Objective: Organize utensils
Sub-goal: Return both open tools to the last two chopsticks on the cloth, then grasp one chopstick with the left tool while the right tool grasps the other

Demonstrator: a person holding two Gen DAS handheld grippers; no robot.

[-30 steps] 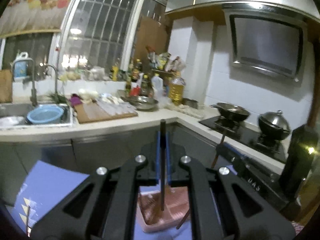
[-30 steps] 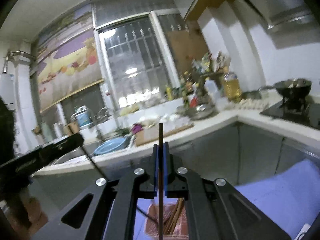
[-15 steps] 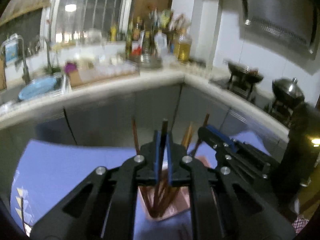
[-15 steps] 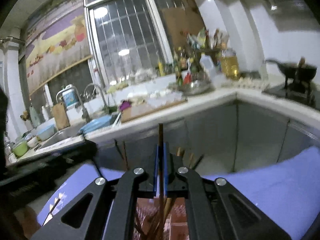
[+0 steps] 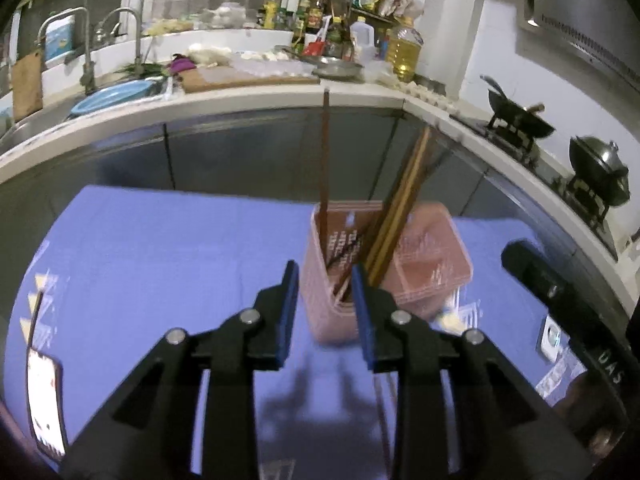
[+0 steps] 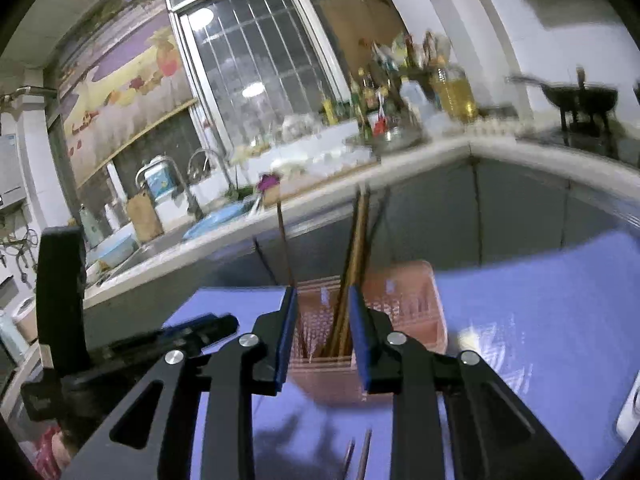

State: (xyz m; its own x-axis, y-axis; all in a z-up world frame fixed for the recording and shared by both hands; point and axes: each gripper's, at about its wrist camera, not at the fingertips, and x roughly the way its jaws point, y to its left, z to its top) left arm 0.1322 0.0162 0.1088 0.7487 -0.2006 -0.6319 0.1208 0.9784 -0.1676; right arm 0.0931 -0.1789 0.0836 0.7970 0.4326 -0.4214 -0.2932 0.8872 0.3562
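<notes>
On the blue-covered worktop [image 5: 160, 248] chopsticks [image 5: 394, 208] stand upright in the pink holder [image 5: 432, 264], sorted; my left gripper [image 5: 325, 300] and right gripper [image 6: 322, 328] hover, jaws apart, empty.

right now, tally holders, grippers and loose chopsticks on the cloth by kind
holder: 1
left hand-held gripper, right hand-held gripper: 2
loose chopsticks: 2
total: 5
</notes>
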